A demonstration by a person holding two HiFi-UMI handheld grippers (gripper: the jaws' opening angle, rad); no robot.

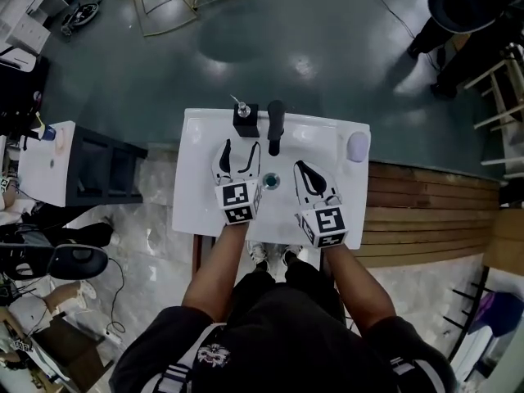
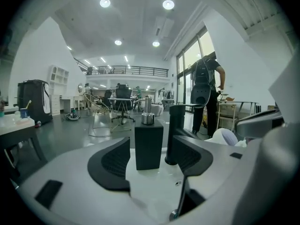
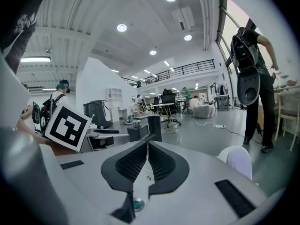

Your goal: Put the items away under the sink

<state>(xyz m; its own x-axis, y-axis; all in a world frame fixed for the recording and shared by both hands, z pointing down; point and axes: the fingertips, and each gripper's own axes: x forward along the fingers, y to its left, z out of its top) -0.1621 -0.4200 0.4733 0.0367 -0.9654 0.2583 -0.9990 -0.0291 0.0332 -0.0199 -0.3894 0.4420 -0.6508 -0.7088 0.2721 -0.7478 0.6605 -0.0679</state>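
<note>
**Head view.** Looks steeply down on a white rectangular sink (image 1: 192, 199). Along the back rim: a black square soap dispenser with a silver pump (image 1: 246, 121), then a black upright faucet (image 1: 276, 126) just to its right. At the back right corner: a pale rounded object (image 1: 358, 146). In the middle of the basin: a round drain (image 1: 271, 181). Over the basin, the left gripper (image 1: 241, 146), jaws spread wide, tips just short of the soap dispenser, nothing clamped. Beside it, the right gripper (image 1: 300, 164), jaws pressed together and empty. Alone in showing both forearms and the small gap from the left tips to the dispenser.

**Left gripper view.** Confirms the wide setting of the left gripper (image 2: 151, 148), with dark ribbed pads (image 2: 111, 162) well apart. Frames the soap dispenser (image 2: 149, 137) in the gap, upright beyond the pads, touched by neither. Places the faucet (image 2: 176, 125) behind the right-hand pad. Adds the room at eye level, including a standing person with a backpack (image 2: 206, 86) near tall windows.

**Right gripper view.** Shows the right gripper (image 3: 147, 144) with pads meeting along one seam, nothing between them. Adds the square-marker cube (image 3: 70, 127) of the left gripper at left. Shows the dispenser (image 3: 136, 131) and faucet (image 3: 154, 125) small beyond the tips, the drain (image 3: 137, 204) below the jaws, and the pale rounded object (image 3: 240, 161) at right.
</note>
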